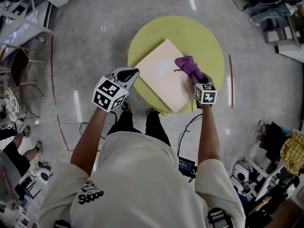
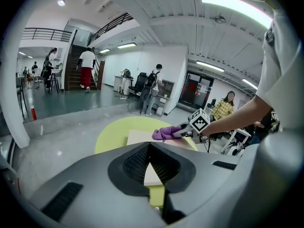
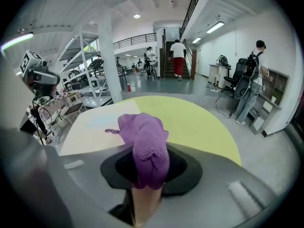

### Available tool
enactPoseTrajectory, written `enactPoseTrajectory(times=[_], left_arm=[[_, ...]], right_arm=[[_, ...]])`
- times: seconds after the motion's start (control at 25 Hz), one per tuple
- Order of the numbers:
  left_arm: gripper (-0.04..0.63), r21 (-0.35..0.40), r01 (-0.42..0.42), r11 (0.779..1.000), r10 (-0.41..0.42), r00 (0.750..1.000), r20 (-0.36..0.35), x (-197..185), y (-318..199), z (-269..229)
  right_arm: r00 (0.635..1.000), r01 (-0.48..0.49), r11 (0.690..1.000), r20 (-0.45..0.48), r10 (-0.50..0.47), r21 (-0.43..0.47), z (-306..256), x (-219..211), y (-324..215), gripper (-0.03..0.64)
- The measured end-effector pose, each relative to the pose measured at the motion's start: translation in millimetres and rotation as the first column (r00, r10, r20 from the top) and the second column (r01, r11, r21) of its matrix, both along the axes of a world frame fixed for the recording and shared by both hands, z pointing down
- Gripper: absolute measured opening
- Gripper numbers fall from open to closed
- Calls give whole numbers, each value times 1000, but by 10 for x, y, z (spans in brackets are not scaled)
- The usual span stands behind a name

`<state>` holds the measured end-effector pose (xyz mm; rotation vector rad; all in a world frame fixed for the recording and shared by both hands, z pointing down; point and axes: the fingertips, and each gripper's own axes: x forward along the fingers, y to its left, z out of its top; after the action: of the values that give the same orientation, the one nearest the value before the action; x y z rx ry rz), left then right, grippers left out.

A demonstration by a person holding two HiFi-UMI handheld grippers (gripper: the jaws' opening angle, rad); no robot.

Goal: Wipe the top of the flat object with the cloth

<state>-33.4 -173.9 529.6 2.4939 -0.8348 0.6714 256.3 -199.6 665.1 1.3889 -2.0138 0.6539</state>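
Pinching a bunched purple terry cloth (image 3: 145,141) in the right gripper (image 1: 194,76), jaws pressed tight on its rear folds, the loose front spilling forward past the fingertips. Resting that cloth on top of the pale beige flat square board (image 1: 159,80), toward the board's right-hand corner in the head view. Showing a faint pale-blue patch (image 1: 164,66) on the board just beside the cloth, on its left. Lying flat on a round yellow-green table (image 1: 209,37), turned corner-on to the person, nearest corner close to the table's near rim. Holding the left gripper (image 1: 129,73) at the board's left corner, jaws brought together at the tips with nothing between them, only a thin wedge behind the tips, filled with a sliver of board and table. Touching that corner or hanging just above it: cannot tell. Standing on a glossy grey floor (image 1: 95,42). Reaching forward with both bare forearms from a cream short-sleeved shirt (image 1: 142,175). Rising in the far background of both gripper views, a dark staircase (image 2: 72,72) with people on it.
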Motion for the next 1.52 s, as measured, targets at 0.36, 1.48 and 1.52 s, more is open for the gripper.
enactPoseTrajectory(times=[0.36,1.48,1.52], left_arm=[[6,-7,-36,999,36,999,-7,116,41,32],[6,-22,-146,989,146,989,-2,470,287,106],[6,-22,-141,990,141,990,4,465,276,100]], right_arm=[[997,72,997,8,-72,-12,-33,-356,462,104],[970,240,955,89,-228,-175,35,-394,1260,107],[975,218,961,91,-205,-171,47,-292,1176,107]])
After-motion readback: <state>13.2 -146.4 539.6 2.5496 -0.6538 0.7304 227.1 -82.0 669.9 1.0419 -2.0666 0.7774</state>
